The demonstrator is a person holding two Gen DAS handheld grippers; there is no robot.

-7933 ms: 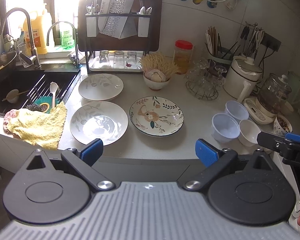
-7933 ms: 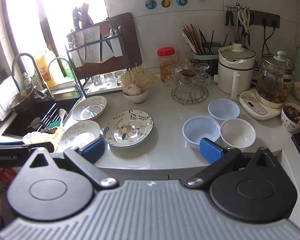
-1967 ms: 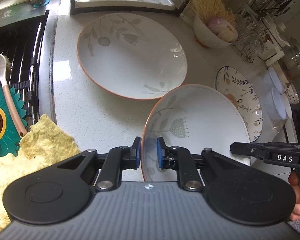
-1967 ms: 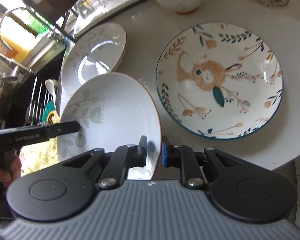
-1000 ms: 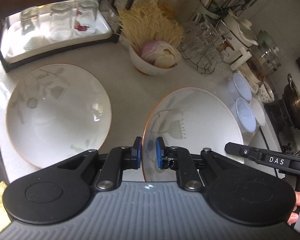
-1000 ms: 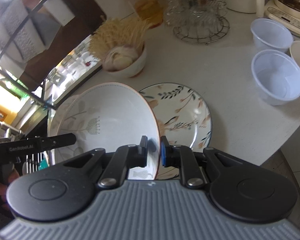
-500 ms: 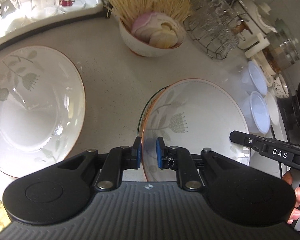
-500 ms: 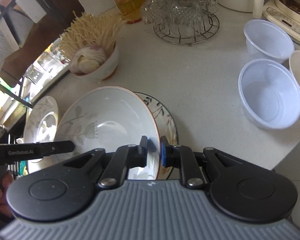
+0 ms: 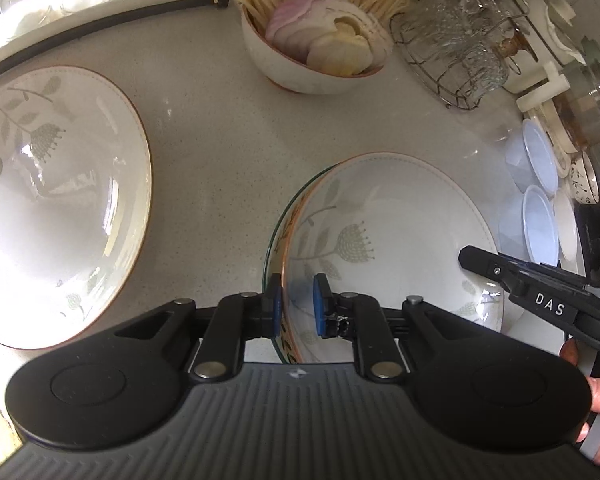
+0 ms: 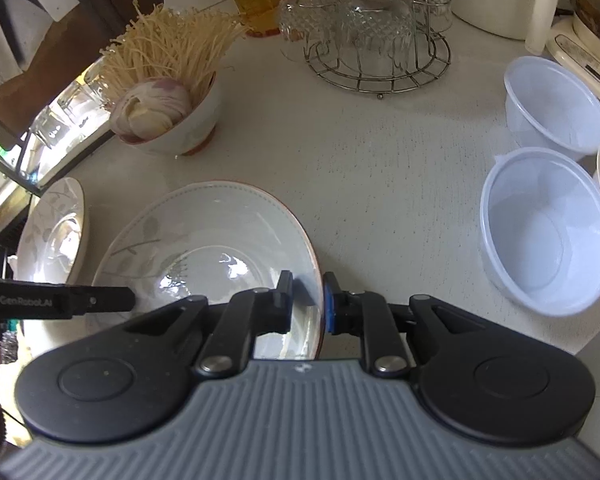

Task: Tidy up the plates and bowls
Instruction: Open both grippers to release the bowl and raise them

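Both tongs grip one leaf-patterned plate by opposite edges: the left tongs (image 9: pixel 296 305) clamp its left rim, the right tongs (image 10: pixel 307 301) its right rim, blue pads pressing either face. The right pair's jaws have just eased a little wider, though the rim sits between them and the pads appear to be touching it.

A second ago this leaf-patterned plate (image 9: pixel 384 240) hung over bare worktop with the rabbit-patterned plate half visible beside it; now it sits down over that plate, of which only a thin green-edged sliver (image 9: pixel 278 232) shows at the left. I judge the stacking nearly done, with release next.

Round as it is, the plate has no long axis; its hollow faces up and it looks close to level, perhaps slightly raised at the left.

Further out, a second leaf-patterned plate (image 9: pixel 56 208) lies apart on the worktop (image 9: pixel 220 120) to the left, not yet stacked. Beyond stand a bowl of enoki mushrooms (image 10: pixel 168 120) and, to the right, translucent plastic bowls (image 10: pixel 544 232)
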